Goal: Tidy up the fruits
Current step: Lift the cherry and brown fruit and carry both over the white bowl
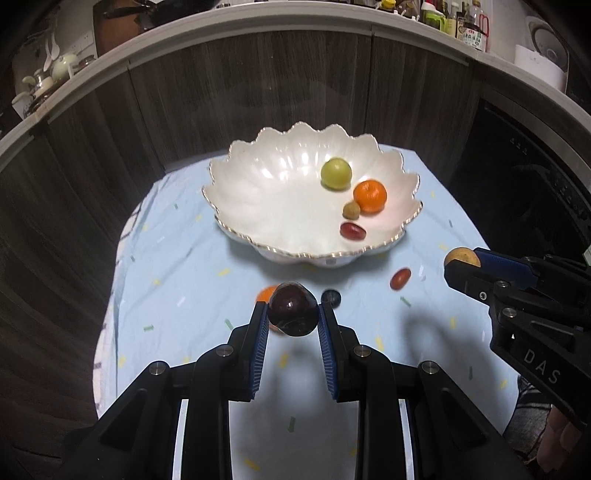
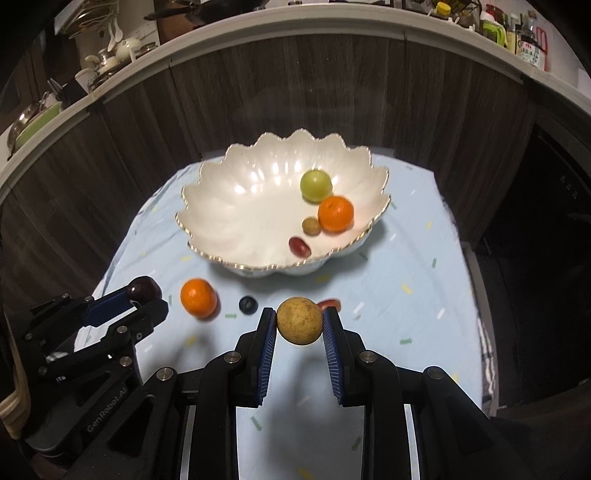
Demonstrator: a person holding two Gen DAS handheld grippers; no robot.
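Note:
My left gripper (image 1: 292,314) is shut on a dark purple plum (image 1: 292,314), held above the cloth in front of the bowl. My right gripper (image 2: 300,321) is shut on a round tan fruit (image 2: 300,321). A white scalloped bowl (image 1: 258,206) holds a green fruit (image 1: 335,173), an orange (image 1: 370,196), a small tan fruit (image 1: 351,210) and a red grape (image 1: 353,230). On the cloth lie another orange (image 2: 198,297), a blueberry (image 2: 248,305) and a red grape (image 1: 400,278). Each gripper shows in the other's view: the right gripper (image 1: 461,264), the left gripper (image 2: 146,295).
A light blue cloth (image 1: 177,295) with confetti marks covers the small table. Dark wood cabinet fronts (image 1: 258,92) rise behind it, under a counter crowded with bottles (image 1: 469,26) and dishes (image 1: 48,77). A dark appliance (image 1: 524,166) stands to the right.

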